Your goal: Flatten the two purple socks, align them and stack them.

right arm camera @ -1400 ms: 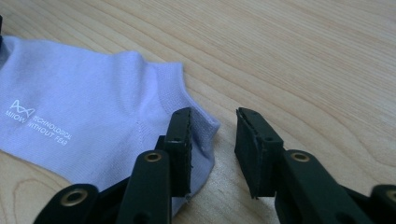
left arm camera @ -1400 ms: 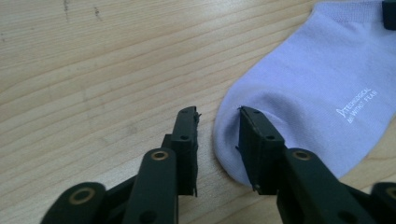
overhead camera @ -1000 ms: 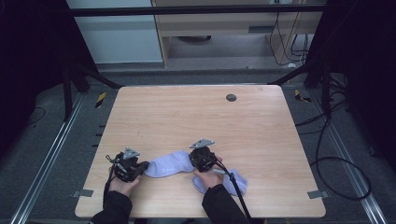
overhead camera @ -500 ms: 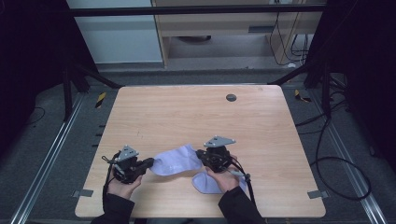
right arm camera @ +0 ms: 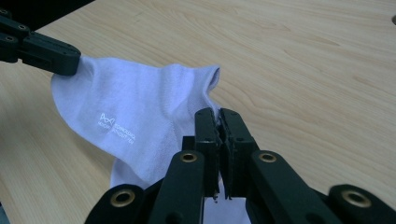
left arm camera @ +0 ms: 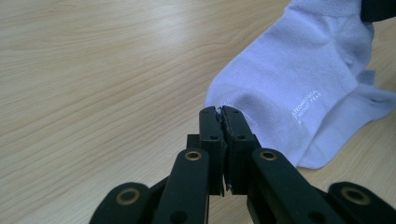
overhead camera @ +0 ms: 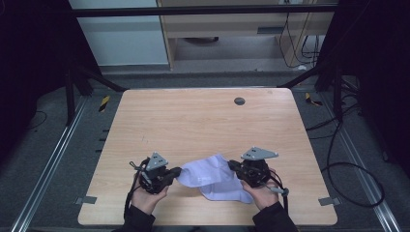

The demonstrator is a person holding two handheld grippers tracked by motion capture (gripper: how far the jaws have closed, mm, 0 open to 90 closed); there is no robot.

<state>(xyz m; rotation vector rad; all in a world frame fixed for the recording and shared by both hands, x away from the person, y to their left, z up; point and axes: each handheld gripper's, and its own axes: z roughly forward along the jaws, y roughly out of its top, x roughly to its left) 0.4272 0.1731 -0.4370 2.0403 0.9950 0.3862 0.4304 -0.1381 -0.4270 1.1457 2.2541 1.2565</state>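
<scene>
**Pale sock being held stretched between both grippers near the table's front edge**

The left gripper [overhead camera: 177,171] is pinching one end of the white sock [overhead camera: 209,177], its jaws pressed together on a thin fold of fabric; in the left gripper view that pinch [left arm camera: 219,113] is sitting right at the sock's rounded edge [left arm camera: 299,84]. The right gripper [overhead camera: 234,167] is likewise clamping the opposite end, close to the open cuff [right arm camera: 212,77], with its jaws squeezed shut on the knit.

Judging by how it is draping, the sock is behaving as a light, limp, soft thing: it is sagging between the two holds and its lower part is resting on the table [overhead camera: 203,121] just behind the front edge, roughly midway between the front corners. It is not looking fragile or slippery; the knit is giving the pads plenty to bite on. The best holds are looking like the ones in use, at the edges of the two ends, where a single fold is fitting between the jaws.

Its long axis is running parallel to the front edge, one end pointing to the left edge, the cuff end to the right edge. Farther off, a dark round grommet [overhead camera: 239,101] is sitting near the far edge.
</scene>
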